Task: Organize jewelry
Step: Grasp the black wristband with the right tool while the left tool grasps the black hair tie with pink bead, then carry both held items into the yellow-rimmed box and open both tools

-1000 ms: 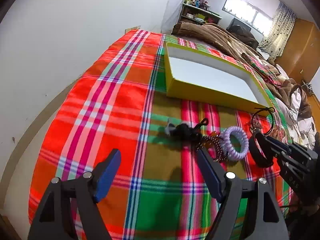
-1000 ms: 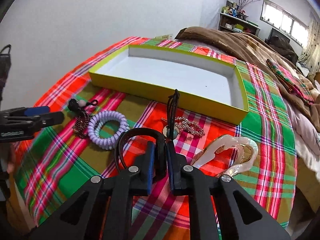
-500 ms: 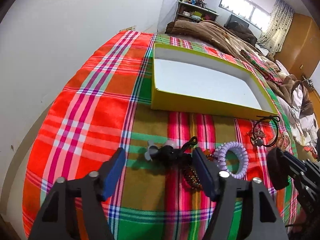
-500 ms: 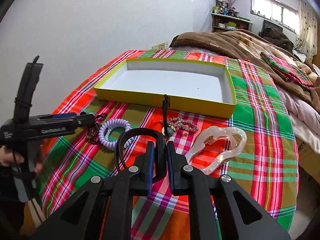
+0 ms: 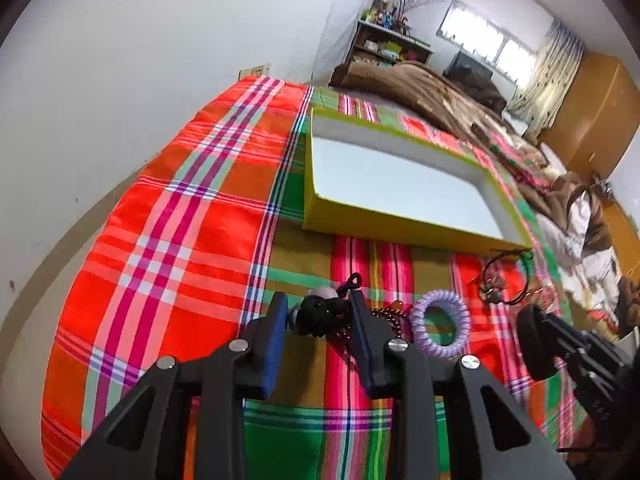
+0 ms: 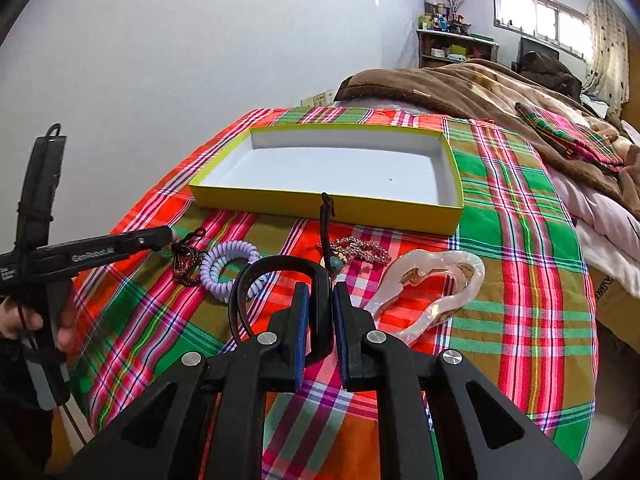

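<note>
A yellow box (image 5: 400, 224) with a white inside lies empty on the plaid cloth; it also shows in the right wrist view (image 6: 320, 202). My left gripper (image 5: 318, 316) is open, its fingers on either side of a black corded bead ornament (image 5: 320, 314). A lilac coil hair tie (image 5: 440, 326) lies just right of it, also in the right wrist view (image 6: 228, 266). My right gripper (image 6: 320, 304) is shut on a black hair band (image 6: 276, 280), held above the cloth. A pearly hair claw (image 6: 432, 284) and a rhinestone clip (image 6: 360, 248) lie near it.
A plaid cloth (image 5: 180, 240) covers the bed. A white wall (image 5: 120, 60) runs close along the left. Brown blankets (image 6: 480, 84) are piled behind the box. A black cord with a bead (image 6: 326, 232) lies in front of the box.
My left gripper has moved forward and narrowed around the black bead ornament. My right gripper has kept hold of the black hair band and risen slightly.
</note>
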`<state>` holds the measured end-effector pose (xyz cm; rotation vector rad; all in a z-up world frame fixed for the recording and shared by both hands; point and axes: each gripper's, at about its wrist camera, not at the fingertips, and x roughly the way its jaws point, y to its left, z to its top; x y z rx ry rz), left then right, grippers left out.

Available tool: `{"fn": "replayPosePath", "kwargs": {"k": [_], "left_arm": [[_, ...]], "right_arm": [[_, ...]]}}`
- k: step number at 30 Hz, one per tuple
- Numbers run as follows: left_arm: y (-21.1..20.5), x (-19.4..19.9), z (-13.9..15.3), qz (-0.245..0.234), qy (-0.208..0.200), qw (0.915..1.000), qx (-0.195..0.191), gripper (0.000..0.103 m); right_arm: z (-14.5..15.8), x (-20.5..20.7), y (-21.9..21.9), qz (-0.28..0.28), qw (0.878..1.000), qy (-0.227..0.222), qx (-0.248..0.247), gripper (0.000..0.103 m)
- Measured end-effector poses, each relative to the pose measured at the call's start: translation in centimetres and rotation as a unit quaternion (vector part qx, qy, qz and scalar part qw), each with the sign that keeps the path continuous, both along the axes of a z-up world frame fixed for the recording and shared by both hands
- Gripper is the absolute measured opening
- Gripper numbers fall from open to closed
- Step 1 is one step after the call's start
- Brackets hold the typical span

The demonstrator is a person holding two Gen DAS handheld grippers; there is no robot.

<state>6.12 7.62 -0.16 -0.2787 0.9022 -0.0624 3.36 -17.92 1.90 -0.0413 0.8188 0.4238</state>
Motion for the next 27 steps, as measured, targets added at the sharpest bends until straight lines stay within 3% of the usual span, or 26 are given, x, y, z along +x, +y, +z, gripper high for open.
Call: {"fn": "replayPosePath", "kwargs": {"k": [15, 27], "left_arm": [[0.5, -0.1, 2.6, 0.006, -0.019, 0.9998, 0.009, 0.032], [0.6, 3.5, 5.8, -0.013, -0.043, 0.9989, -0.013, 0.032]], "right_arm": [[1.9, 0.0, -0.2, -0.005, 1.000, -0.019, 0.005, 0.012], [5.4, 4.2, -0.8, -0.022, 0.999, -0.045, 0.004, 0.012]]}}
